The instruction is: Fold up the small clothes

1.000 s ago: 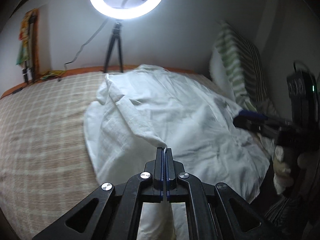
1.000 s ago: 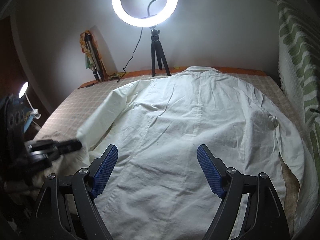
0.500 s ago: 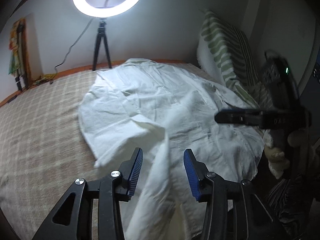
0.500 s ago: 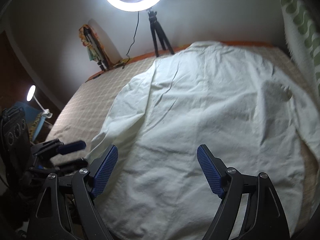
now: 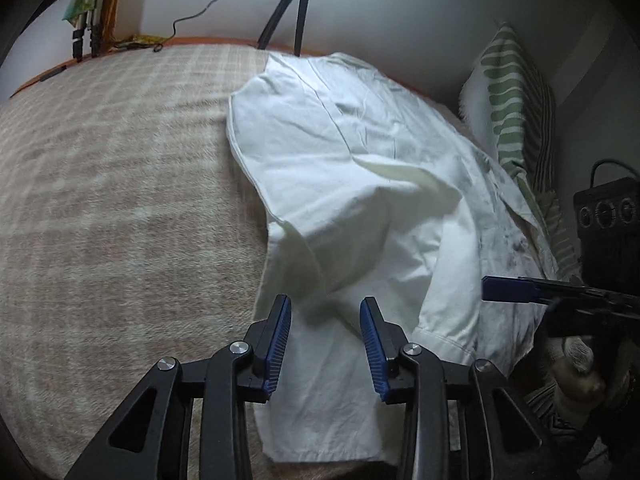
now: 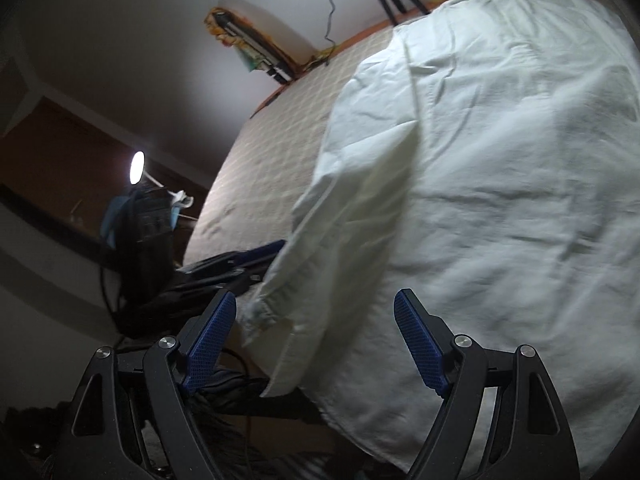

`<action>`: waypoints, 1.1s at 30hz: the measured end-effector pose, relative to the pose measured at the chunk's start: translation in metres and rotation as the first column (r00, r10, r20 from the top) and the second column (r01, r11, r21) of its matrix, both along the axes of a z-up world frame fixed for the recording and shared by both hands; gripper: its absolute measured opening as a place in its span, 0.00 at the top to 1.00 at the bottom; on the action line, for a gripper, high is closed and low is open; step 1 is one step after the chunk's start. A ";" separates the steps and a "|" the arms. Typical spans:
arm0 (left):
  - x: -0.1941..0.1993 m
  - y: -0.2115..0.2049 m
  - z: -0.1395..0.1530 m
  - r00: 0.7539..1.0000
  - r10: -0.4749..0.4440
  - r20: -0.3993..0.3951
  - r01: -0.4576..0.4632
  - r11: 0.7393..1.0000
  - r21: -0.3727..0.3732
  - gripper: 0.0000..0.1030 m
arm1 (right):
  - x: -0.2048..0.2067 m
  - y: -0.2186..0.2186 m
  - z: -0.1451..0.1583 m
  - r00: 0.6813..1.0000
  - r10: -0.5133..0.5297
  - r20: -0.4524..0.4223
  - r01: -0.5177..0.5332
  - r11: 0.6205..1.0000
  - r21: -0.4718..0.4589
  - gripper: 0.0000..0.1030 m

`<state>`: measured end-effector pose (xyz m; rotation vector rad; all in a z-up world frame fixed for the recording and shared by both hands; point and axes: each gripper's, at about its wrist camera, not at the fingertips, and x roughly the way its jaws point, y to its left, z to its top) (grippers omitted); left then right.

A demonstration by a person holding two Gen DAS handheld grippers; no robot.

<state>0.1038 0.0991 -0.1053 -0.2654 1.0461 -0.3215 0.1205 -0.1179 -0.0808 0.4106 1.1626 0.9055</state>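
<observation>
Left claw partly open and closing, white shirt cloth lying between the blue pads but not pinched; nothing held. Right claw spread wide, gripping nothing, a folded-over sleeve of the same shirt hanging just ahead of its left pad, the cuff close beside that pad, contact not clear. Ahead of both claws: shirt spread over a bed with a beige checked cover, one sleeve thrown across the body. Seen from the left claw, right claw low at the right over the shirt's edge. Beyond the shirt, tripod legs against a pale wall; to the right, a green-striped pillow. Left of the right claw, beside the bed, a small lit lamp in a dark corner.
</observation>
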 end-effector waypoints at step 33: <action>0.008 0.006 0.023 0.997 0.074 0.009 -0.073 0.994 -0.075 1.00 | 0.008 -0.005 -0.047 0.952 0.016 -0.304 0.042 0.982 0.183 0.90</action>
